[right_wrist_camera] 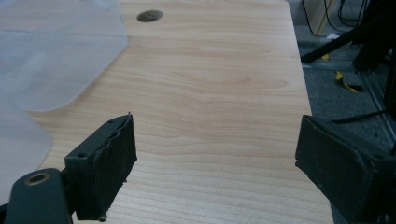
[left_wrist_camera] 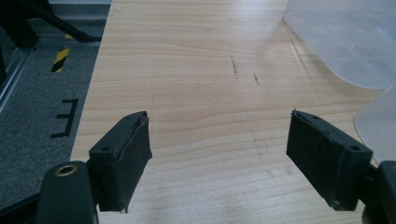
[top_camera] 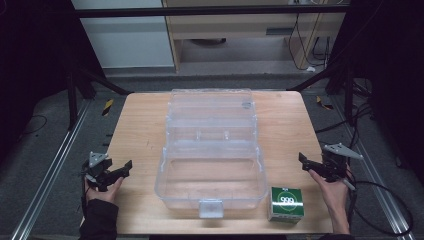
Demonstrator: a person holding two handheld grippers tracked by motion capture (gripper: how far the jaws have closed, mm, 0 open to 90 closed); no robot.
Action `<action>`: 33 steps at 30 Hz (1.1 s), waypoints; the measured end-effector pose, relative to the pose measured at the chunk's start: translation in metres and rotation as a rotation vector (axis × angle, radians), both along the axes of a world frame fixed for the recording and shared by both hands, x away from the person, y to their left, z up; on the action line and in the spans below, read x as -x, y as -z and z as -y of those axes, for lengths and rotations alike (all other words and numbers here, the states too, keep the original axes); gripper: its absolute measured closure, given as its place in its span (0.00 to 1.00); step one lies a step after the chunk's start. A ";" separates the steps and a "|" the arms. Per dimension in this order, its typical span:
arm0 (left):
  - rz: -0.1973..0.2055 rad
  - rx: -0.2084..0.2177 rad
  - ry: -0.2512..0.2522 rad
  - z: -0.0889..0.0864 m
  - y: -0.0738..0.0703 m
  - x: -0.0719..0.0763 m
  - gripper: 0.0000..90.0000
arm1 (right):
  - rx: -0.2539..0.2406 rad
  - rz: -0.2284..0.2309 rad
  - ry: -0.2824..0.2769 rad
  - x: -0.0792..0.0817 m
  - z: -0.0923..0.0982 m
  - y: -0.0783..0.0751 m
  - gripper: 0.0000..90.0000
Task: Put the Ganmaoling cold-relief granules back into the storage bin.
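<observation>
- Table (top_camera: 145,130): light wood, rounded corners, a few dark scuff marks on the left half (left_wrist_camera: 233,65). A round hole (right_wrist_camera: 150,16) sits near the far right part, seen in the right gripper view.
- Box (top_camera: 212,187): clear plastic, lid swung open and lying back toward the far edge, centred on the table. Near wall carries a clear latch tab (top_camera: 210,207). Nothing seen inside, though glare on the plastic makes that hard to confirm.
- Carton (top_camera: 286,204): small, green and white, near right corner of the table, just beside the box's right front corner, apart from it. Top reads "999" in white on green; smaller print too blurred to read.
- Left gripper (top_camera: 119,171): at the table's left edge, near side, held in the left hand (top_camera: 102,192). Jaws spread wide, nothing between them; bare wood under them in the left gripper view (left_wrist_camera: 219,140). Well apart from the box.
- Right gripper (top_camera: 306,162): at the right edge, held in the right hand (top_camera: 334,192), grey plate on top. Jaws spread wide, gripping nothing (right_wrist_camera: 215,154); the outer jaw hangs past the table edge. Carton is near it, toward the person.
- Floor marks: yellow-black tape (top_camera: 107,106) left of the table, another strip (top_camera: 325,104) on the right; a black "E"-like mark (left_wrist_camera: 67,117) on the grey floor.
</observation>
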State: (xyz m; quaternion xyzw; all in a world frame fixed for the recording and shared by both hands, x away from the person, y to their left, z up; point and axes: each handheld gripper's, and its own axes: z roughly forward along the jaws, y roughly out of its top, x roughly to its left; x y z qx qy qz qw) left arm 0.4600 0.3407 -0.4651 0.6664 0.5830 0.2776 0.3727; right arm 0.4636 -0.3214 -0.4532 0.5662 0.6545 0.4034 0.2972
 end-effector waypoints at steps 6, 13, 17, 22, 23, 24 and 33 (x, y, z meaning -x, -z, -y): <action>-0.005 -0.026 0.016 0.005 0.000 0.000 0.23 | 0.004 0.041 -0.024 0.008 0.000 -0.018 0.15; -0.021 -0.048 0.028 0.008 0.002 -0.001 0.23 | 0.050 0.070 -0.117 0.016 -0.015 -0.041 0.16; -0.022 -0.050 0.027 0.009 0.002 -0.001 0.23 | 0.063 0.075 -0.162 0.018 -0.022 -0.050 0.15; -0.029 -0.056 0.035 0.010 0.003 -0.001 0.23 | 0.070 0.066 -0.238 0.023 -0.031 -0.064 0.15; -0.031 -0.058 0.037 0.011 0.004 -0.002 0.23 | 0.072 0.058 -0.249 0.024 -0.033 -0.066 0.15; -0.032 -0.058 0.036 0.011 0.004 -0.002 0.23 | 0.089 0.043 -0.271 0.025 -0.036 -0.070 0.15; -0.044 -0.067 0.048 0.013 0.006 -0.003 0.24 | 0.163 0.018 -0.360 0.035 -0.047 -0.086 0.12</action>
